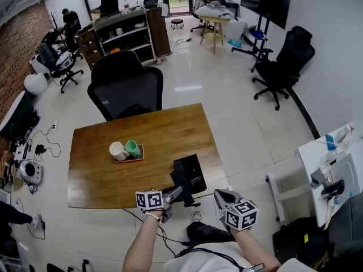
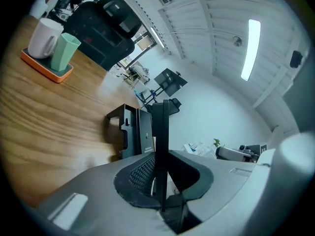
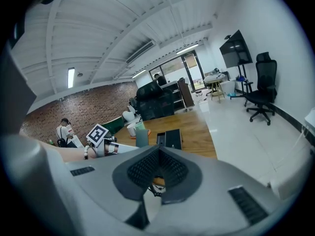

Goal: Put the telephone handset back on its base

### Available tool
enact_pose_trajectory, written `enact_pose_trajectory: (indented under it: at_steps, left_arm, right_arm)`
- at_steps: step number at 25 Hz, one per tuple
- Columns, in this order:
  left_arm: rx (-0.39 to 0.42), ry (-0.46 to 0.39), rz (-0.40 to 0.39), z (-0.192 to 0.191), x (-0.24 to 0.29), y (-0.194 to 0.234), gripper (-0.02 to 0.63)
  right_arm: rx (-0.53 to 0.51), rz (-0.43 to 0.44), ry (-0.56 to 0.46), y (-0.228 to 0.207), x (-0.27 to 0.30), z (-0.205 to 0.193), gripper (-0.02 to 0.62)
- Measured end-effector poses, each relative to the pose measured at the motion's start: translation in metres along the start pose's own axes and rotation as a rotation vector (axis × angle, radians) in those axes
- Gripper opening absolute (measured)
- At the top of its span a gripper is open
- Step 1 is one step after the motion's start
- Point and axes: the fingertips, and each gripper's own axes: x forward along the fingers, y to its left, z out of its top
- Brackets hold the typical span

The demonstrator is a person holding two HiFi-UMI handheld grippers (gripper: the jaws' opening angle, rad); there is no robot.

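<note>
The left gripper is clamped on the telephone handset. The black handset stands edge-on between the two dark textured pads, rising as a thin upright slab out of the grip, and the jaws sit only as far apart as its thickness. Beyond it the base, a black box with an open cradle, rests on the wooden table close to the near edge. From the head view the handset is held low over that near edge, just in front of the base's near left corner. Whether it touches the base I cannot tell from any view. The left gripper's marker cube sits just above the person's wrist, off the table's edge. The right gripper hangs to the right of the left one, also short of the table edge, and points across the table toward the base. Its pads are pressed together at the tips and nothing is caught between them; only a strip of wood and a loose cable show through the gap below. Further back on the table an orange tray carries a white mug and a green cup, side by side and well apart from the base. A black office chair stands against the table's far side.
</note>
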Motion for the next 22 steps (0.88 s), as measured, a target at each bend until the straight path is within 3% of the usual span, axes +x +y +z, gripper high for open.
enact_pose_trajectory:
  at_steps: [11, 22]
  left_arm:
    - [-0.016, 0.045, -0.083, 0.027, 0.025, 0.034, 0.071]
    - [-0.047, 0.076, -0.139, 0.025, 0.040, 0.045, 0.071]
  right_arm:
    - [0.003, -0.035, 0.028, -0.026, 0.025, 0.016, 0.002]
    - [0.001, -0.034, 0.050, -0.033, 0.044, 0.023, 0.002]
